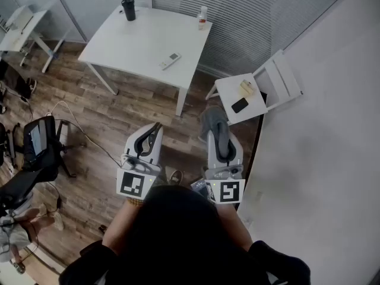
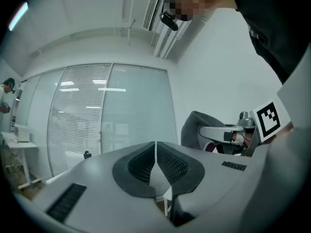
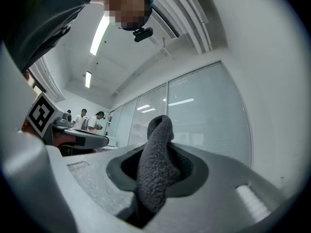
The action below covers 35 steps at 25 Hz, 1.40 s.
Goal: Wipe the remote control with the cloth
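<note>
A white remote control (image 1: 170, 60) lies on the white table (image 1: 119, 46) far ahead of me, well beyond both grippers. My right gripper (image 1: 221, 136) is shut on a grey cloth (image 3: 155, 169), which bunches up out of its jaws; in the head view the grey cloth (image 1: 209, 119) hangs over the gripper's front. My left gripper (image 1: 152, 136) is shut with nothing between its ribbed pads (image 2: 165, 164). Both grippers are held level at waist height above the wooden floor, side by side. From the left gripper view the right gripper (image 2: 221, 132) with the cloth shows at the right.
On the table stand a black bottle (image 1: 128, 8) and a small white bottle (image 1: 203, 18). A white folding chair (image 1: 261, 91) at the right carries a black phone (image 1: 240, 105) and a small yellowish item. Cables and a black office chair (image 1: 35, 144) are at the left.
</note>
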### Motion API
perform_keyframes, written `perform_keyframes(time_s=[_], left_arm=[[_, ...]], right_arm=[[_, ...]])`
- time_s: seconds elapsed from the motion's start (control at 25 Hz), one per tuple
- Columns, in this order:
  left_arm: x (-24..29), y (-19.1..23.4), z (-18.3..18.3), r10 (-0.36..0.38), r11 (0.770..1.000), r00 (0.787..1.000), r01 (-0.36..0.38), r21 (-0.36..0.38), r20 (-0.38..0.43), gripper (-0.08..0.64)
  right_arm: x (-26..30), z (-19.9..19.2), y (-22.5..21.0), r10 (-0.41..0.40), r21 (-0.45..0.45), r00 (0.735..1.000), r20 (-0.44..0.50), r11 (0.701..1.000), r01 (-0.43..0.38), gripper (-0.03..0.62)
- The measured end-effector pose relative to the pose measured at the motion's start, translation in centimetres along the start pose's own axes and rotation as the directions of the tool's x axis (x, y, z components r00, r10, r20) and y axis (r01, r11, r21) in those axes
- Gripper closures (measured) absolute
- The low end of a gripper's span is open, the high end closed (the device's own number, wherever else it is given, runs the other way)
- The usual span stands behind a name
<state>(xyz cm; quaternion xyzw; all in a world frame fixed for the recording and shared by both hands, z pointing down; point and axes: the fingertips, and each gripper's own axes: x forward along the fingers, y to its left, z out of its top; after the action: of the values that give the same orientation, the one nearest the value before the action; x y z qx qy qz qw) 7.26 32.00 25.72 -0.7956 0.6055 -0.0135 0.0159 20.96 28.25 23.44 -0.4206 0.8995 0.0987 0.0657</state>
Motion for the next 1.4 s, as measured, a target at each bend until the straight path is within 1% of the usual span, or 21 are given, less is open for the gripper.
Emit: perform_keyframes(time_s=[0.16, 0.28, 0.44, 0.64, 0.88, 1.16, 1.28, 1.4], left_arm=[[1.3, 1.0, -0.5, 0.014, 1.0, 1.0, -0.014, -0.008, -0.008, 0.548], [2.1, 2.3, -0.7, 0.029, 1.0, 1.0, -0.029, -0.009, -0.007, 0.547], [4.1, 4.7, -1.1, 0.041, 0.999, 0.999, -0.041, -0.015, -0.011, 0.546], [7.7, 8.6, -2.0, 0.039, 0.999, 0.999, -0.04, -0.03, -0.037, 0.546], [12.2, 14.4, -3.6, 0.012, 1.0, 0.997, -0.013, -0.015, -0.071, 0.546], [16.4, 21.9, -6.3, -0.008, 1.0, 0.997, 0.006, -0.028, -0.077, 0.546], [17.6, 23.7, -7.7, -0.041, 0.999, 0.995, 0.039, -0.02, -0.091, 0.545], [18.9, 24.9, -9.9, -0.075, 0.997, 0.988, 0.071, -0.03, -0.132, 0.545]], right_arm=[[1.8, -1.0, -1.2, -0.011, 0.018, 1.0, -0.008, 1.0, 0.011, 0.506], [3.1, -1.4, -1.8, 0.005, 0.037, 1.0, -0.001, 0.999, -0.005, 0.495], [5.9, -2.1, -2.9, 0.003, 0.021, 1.0, -0.008, 1.0, -0.002, 0.489], [11.4, -3.2, -4.6, -0.004, -0.005, 0.999, -0.033, 1.0, 0.004, 0.489], [18.3, -4.6, -5.6, -0.002, -0.034, 0.998, -0.064, 0.999, 0.0, 0.489], [26.5, -7.8, -6.4, -0.019, -0.054, 0.992, -0.123, 0.998, 0.012, 0.489], [28.9, -8.8, -6.8, -0.035, -0.059, 0.99, -0.14, 0.998, 0.027, 0.489], [31.1, -9.7, -7.4, -0.046, -0.073, 0.987, -0.153, 0.997, 0.035, 0.489]])
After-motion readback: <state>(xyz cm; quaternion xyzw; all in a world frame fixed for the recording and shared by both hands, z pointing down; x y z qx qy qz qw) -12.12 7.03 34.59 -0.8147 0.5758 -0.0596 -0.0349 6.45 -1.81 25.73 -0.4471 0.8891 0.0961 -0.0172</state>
